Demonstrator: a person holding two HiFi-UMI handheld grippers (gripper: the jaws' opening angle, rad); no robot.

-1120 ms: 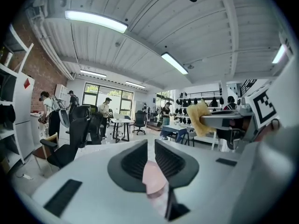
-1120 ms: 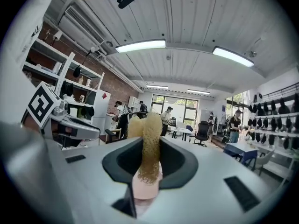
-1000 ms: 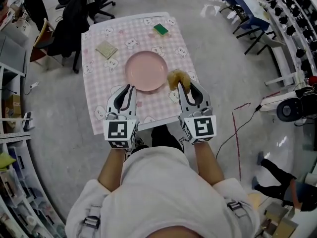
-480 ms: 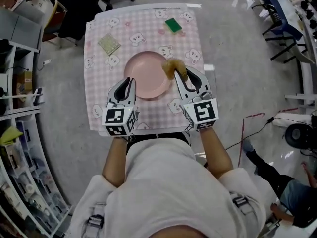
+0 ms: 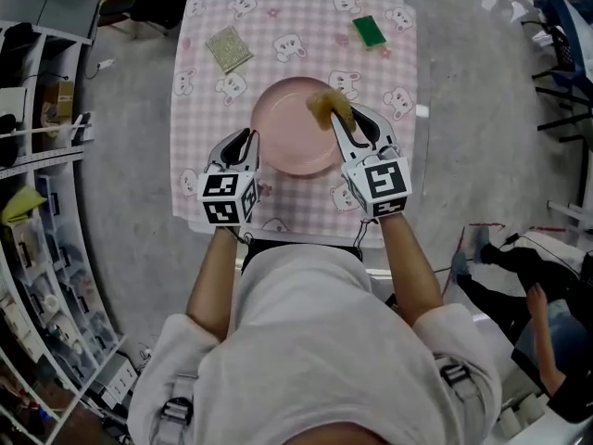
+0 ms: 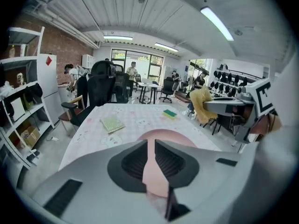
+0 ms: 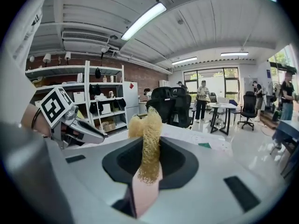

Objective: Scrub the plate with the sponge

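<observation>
A round pink plate (image 5: 292, 133) lies in the middle of the pink checked tablecloth (image 5: 204, 91). My right gripper (image 5: 343, 115) is shut on a yellow fibrous sponge (image 5: 326, 106), which hangs over the plate's upper right part. In the right gripper view the sponge (image 7: 148, 134) sticks up from between the jaws. Whether it touches the plate I cannot tell. My left gripper (image 5: 246, 137) hovers at the plate's left rim, its jaws a narrow gap apart with nothing gripped. Through that gap the left gripper (image 6: 150, 141) view shows the plate (image 6: 170, 135).
A green sponge (image 5: 369, 31) lies at the table's far right and a beige scouring pad (image 5: 228, 48) at the far left. Shelving (image 5: 37, 202) lines the left side. A person (image 5: 547, 341) is on the floor at the right. Office chairs (image 6: 105, 85) stand beyond the table.
Both grippers have moved forward. The sponge went from beside the plate's right rim to over the plate, and the left gripper reached the plate's left rim.
</observation>
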